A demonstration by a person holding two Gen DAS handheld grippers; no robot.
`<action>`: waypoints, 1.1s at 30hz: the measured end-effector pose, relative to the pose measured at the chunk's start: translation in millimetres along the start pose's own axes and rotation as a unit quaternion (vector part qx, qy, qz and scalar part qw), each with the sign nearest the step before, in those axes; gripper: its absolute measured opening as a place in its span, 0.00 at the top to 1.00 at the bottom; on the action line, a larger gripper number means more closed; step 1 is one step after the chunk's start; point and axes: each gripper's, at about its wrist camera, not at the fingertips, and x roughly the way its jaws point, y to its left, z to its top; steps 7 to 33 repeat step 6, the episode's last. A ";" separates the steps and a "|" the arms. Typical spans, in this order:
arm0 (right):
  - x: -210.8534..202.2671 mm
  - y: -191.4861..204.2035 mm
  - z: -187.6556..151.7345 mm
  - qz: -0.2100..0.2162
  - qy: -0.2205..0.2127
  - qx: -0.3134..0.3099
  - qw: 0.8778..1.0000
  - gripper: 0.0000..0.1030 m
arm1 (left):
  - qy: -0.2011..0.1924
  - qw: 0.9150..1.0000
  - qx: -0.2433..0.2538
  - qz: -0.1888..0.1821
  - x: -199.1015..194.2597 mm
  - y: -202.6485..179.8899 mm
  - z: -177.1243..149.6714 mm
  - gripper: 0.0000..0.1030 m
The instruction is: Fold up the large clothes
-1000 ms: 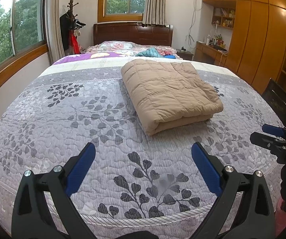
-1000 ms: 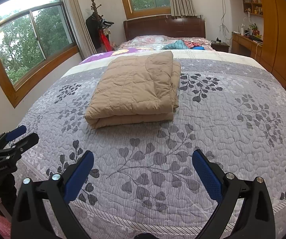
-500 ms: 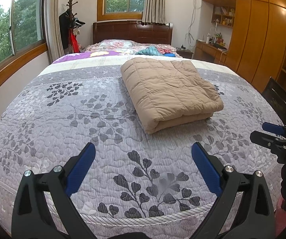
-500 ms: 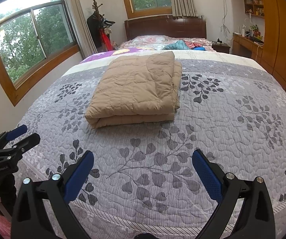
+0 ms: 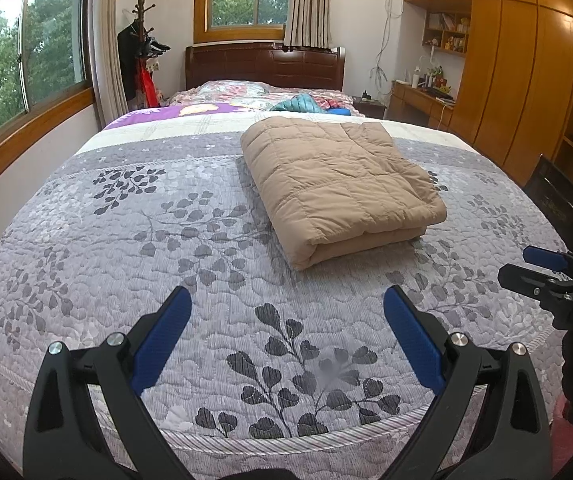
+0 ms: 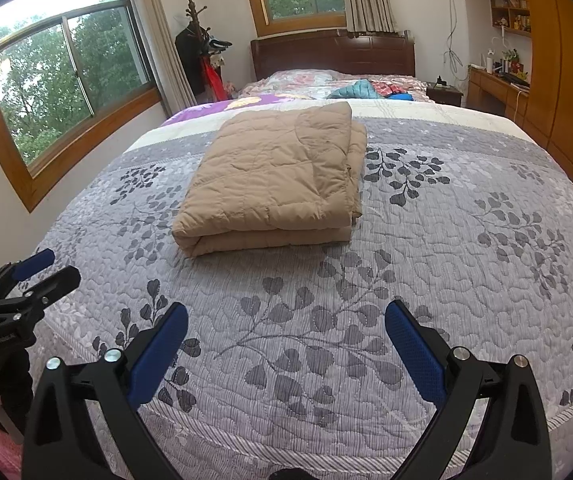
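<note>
A tan quilted garment (image 5: 338, 188) lies folded into a thick rectangle on the grey leaf-patterned bedspread (image 5: 166, 248). It also shows in the right wrist view (image 6: 274, 184), left of centre. My left gripper (image 5: 286, 312) is open and empty, held over the foot of the bed, well short of the garment. My right gripper (image 6: 286, 320) is open and empty too, to the right of the left one. Each gripper shows at the edge of the other's view: the right one (image 5: 546, 276), the left one (image 6: 42, 272).
A dark wooden headboard (image 5: 264, 64) and loose clothes (image 5: 302, 104) are at the far end. Windows (image 5: 26, 60) run along the left wall. A wooden wardrobe (image 5: 526, 60) and desk stand on the right, with a coat stand (image 5: 140, 44) at the back.
Both grippers have drifted back slightly from the bed, jaws still open. The folded garment has not moved.
</note>
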 end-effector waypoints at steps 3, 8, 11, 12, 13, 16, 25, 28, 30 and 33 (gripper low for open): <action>0.1 -1.1 0.2 0.001 0.000 0.001 1.000 0.04 | -0.001 1.000 0.001 0.003 -0.6 0.7 0.5 0.07; -0.8 -1.9 0.0 0.003 -0.001 0.001 1.000 0.04 | -0.003 1.000 0.001 0.005 -1.8 0.8 0.7 0.07; -0.8 -1.9 0.0 0.003 -0.001 0.001 1.000 0.04 | -0.003 1.000 0.001 0.005 -1.8 0.8 0.7 0.07; -0.8 -1.9 0.0 0.003 -0.001 0.001 1.000 0.04 | -0.003 1.000 0.001 0.005 -1.8 0.8 0.7 0.07; -0.8 -1.9 0.0 0.003 -0.001 0.001 1.000 0.04 | -0.003 1.000 0.001 0.005 -1.8 0.8 0.7 0.07; -0.8 -1.9 0.0 0.003 -0.001 0.001 1.000 0.04 | -0.003 1.000 0.001 0.005 -1.8 0.8 0.7 0.07; -0.8 -1.9 0.0 0.003 -0.001 0.001 1.000 0.04 | -0.003 1.000 0.001 0.005 -1.8 0.8 0.7 0.07; -0.8 -1.9 0.0 0.003 -0.001 0.001 1.000 0.04 | -0.003 1.000 0.001 0.005 -1.8 0.8 0.7 0.07; -0.8 -1.9 0.0 0.003 -0.001 0.001 1.000 0.04 | -0.003 1.000 0.001 0.005 -1.8 0.8 0.7 0.07; -0.8 -1.9 0.0 0.003 -0.001 0.001 1.000 0.04 | -0.003 1.000 0.001 0.005 -1.8 0.8 0.7 0.07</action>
